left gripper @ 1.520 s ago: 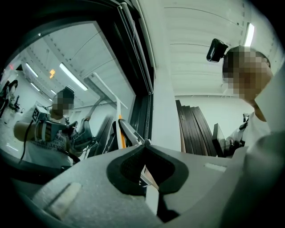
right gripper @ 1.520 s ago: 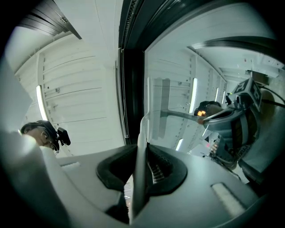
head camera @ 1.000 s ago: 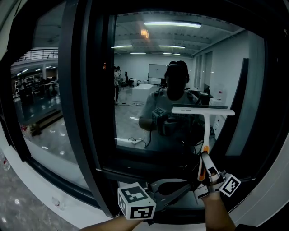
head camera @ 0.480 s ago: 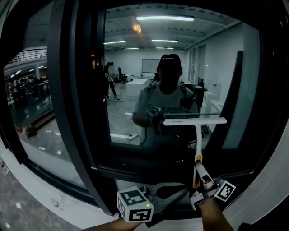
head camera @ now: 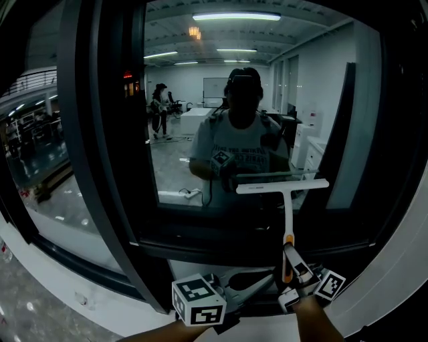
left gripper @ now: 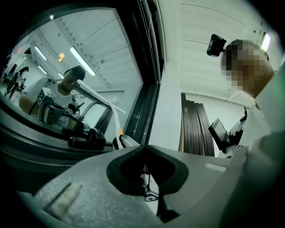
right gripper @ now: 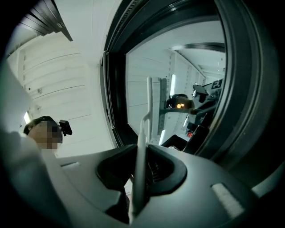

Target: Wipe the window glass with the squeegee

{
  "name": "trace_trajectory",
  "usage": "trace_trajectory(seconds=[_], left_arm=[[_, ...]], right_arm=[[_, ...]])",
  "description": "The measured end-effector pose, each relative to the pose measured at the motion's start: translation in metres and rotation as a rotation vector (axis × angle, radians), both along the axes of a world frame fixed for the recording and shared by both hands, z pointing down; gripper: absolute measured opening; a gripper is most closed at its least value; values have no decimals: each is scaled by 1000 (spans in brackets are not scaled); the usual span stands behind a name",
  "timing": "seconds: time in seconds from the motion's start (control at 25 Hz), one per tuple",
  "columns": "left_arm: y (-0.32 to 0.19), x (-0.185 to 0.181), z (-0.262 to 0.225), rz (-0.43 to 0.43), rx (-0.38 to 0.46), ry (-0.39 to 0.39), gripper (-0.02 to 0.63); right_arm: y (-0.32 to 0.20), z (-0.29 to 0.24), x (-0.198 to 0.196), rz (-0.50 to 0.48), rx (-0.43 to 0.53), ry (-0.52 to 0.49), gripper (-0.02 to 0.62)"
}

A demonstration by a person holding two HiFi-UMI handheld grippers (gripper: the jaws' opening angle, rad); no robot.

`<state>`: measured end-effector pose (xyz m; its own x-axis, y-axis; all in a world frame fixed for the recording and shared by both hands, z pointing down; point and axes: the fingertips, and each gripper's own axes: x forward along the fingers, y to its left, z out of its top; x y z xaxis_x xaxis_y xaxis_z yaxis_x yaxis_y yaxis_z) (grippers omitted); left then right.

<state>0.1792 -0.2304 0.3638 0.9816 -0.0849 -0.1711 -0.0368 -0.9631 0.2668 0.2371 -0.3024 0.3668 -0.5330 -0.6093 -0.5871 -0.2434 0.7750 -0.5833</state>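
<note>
Where the window glass (head camera: 194,153) rises ahead of both tongs, it mirrors a lit room with long ceiling lights (head camera: 235,16) and a person (head camera: 242,143) facing the pane. Its dark frame (head camera: 100,147) stands upright to the left of the left tongs (head camera: 267,280). A white sill (head camera: 67,280) runs below, further left of them. The squeegee (head camera: 287,207) stands upright above the right tongs (head camera: 289,264), its white blade level and seemingly against the glass, with its handle clamped between their jaws. The left tongs lie just left of the right pair, low by the frame's bottom rail, with jaws pressed together on nothing.
</note>
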Motion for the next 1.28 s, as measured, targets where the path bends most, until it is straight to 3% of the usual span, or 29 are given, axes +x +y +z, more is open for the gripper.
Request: trace_trajectory(seconds=[0.56, 0.96, 1.28], left_arm=[[3, -11, 32, 26, -54, -30, 0], [9, -29, 32, 59, -53, -24, 0], [10, -34, 28, 23, -59, -13, 0]], right_arm=[[11, 51, -9, 10, -126, -79, 77], [13, 63, -16, 28, -164, -127, 72], [15, 63, -19, 9, -197, -171, 66]])
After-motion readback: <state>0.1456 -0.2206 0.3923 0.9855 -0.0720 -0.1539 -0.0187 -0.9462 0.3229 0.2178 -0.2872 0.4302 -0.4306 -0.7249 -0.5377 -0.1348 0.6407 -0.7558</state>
